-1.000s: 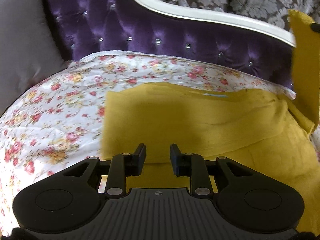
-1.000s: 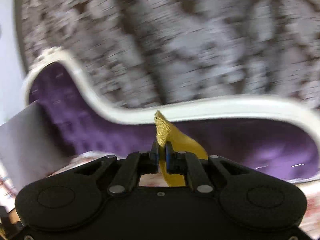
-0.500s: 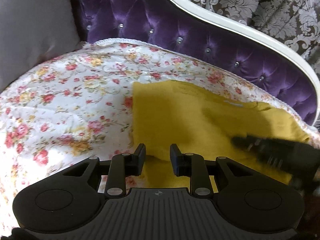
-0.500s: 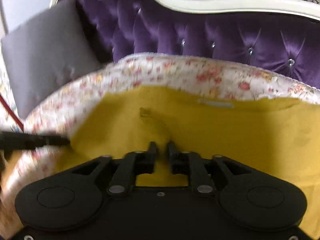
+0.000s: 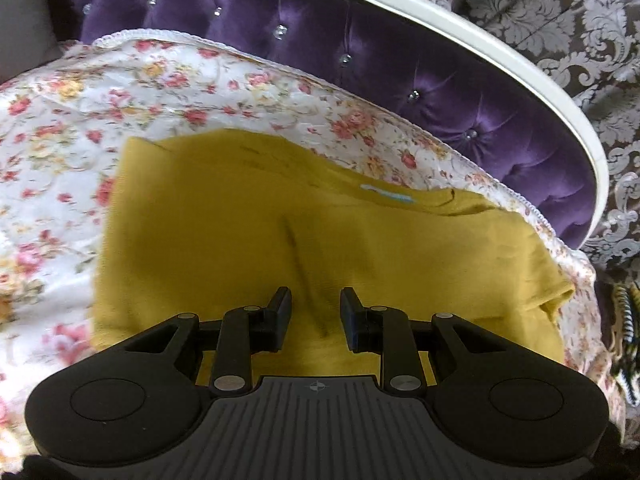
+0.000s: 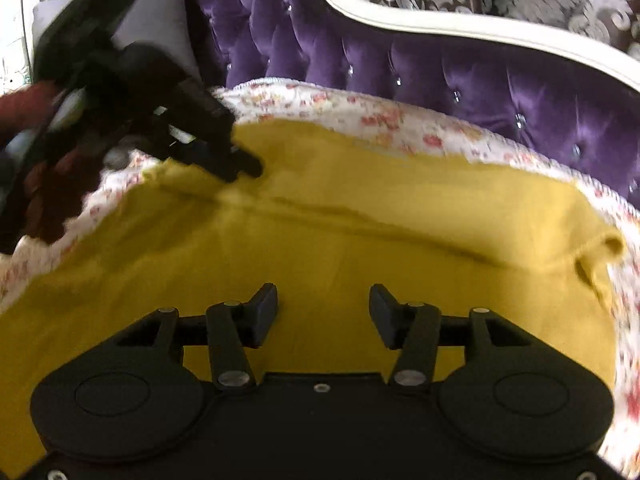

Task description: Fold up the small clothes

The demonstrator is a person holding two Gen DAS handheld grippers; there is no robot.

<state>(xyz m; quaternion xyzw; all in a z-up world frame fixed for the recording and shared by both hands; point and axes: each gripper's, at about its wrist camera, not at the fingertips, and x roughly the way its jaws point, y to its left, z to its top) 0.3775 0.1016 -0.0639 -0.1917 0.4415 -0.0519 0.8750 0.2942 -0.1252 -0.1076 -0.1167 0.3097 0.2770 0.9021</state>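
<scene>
Mustard-yellow knit, the shirt [image 5: 320, 248] is lying flat on the bed's floral cover [image 5: 60, 128], filling the lower middle of both views, below the purple tufted headboard [image 5: 440, 80].

At the left of the left wrist view, one side edge of the shirt is running straight up the frame, so that side looks already folded in. Lower centre, the left hand-held gripper [image 5: 315, 318] is hovering over the cloth with its jaws a little apart and pinching nothing; it seems to be waiting there to press or pick up the next edge.

In the right wrist view that same left tool is appearing at upper left, its tip at the shirt's far left corner. Lower centre, the right hand-held gripper [image 6: 323, 315] is opening its jaws, with only flat cloth beneath them and none between the pads, probably letting go of a flap.

Collar label [image 5: 386, 194] is sitting at the far edge toward the headboard, so the neck is pointing up-frame. As folded, the shirt's long axis is running left to right.
</scene>
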